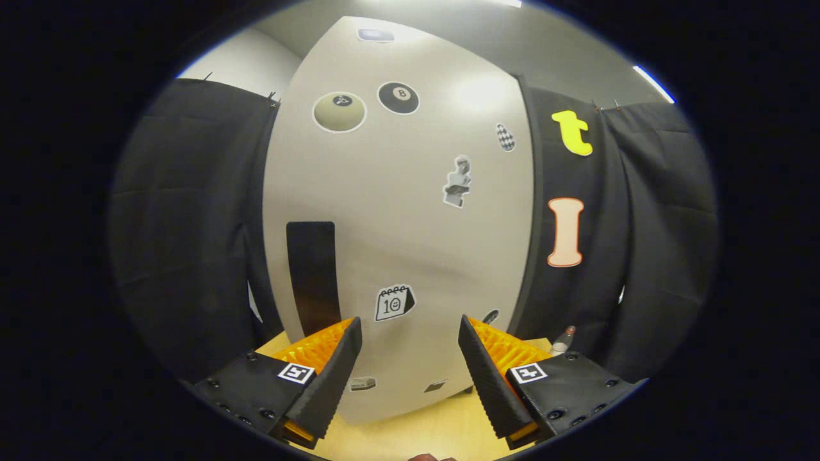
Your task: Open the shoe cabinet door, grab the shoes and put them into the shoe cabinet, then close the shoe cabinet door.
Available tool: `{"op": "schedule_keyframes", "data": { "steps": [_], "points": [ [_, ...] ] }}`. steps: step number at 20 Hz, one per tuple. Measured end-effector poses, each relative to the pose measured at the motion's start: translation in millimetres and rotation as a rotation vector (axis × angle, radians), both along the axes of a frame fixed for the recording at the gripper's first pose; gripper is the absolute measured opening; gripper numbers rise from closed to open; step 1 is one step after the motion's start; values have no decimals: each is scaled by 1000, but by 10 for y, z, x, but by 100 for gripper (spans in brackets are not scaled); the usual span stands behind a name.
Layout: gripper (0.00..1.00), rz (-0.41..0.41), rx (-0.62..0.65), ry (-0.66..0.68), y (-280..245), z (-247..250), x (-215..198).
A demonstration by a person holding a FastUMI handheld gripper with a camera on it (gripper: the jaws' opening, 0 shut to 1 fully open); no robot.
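While gripper (410,339) fingers spread apart, empty, closed shoe cabinet door (410,211) just ahead, stickers on it

Pale shoe cabinet door (410,211) shut, upright, stickered, dark vertical handle (312,275) at left.

Beyond my spread fingers (410,358), on the shoe cabinet door (410,230), I read "10" on a calendar sticker (393,303) just ahead and "8" on a billiard-ball sticker (398,97) high above.
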State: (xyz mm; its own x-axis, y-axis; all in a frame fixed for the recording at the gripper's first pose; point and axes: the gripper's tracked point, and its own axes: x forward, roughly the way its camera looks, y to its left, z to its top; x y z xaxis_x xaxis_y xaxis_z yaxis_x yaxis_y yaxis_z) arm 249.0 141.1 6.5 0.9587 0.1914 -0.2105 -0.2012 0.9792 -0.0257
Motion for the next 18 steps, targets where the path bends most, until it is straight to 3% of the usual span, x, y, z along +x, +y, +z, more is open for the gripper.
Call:
{"op": "schedule_keyframes", "data": {
  "steps": [7, 11, 15, 18],
  "points": [
    [95, 14, 27, 9, 65, -112, 132],
    [95, -3, 21, 4, -84, -184, -181],
    [95, -88, 18, -41, -398, -140, -533],
    [95, -109, 38, -64, -497, -137, -718]
  ]
}}
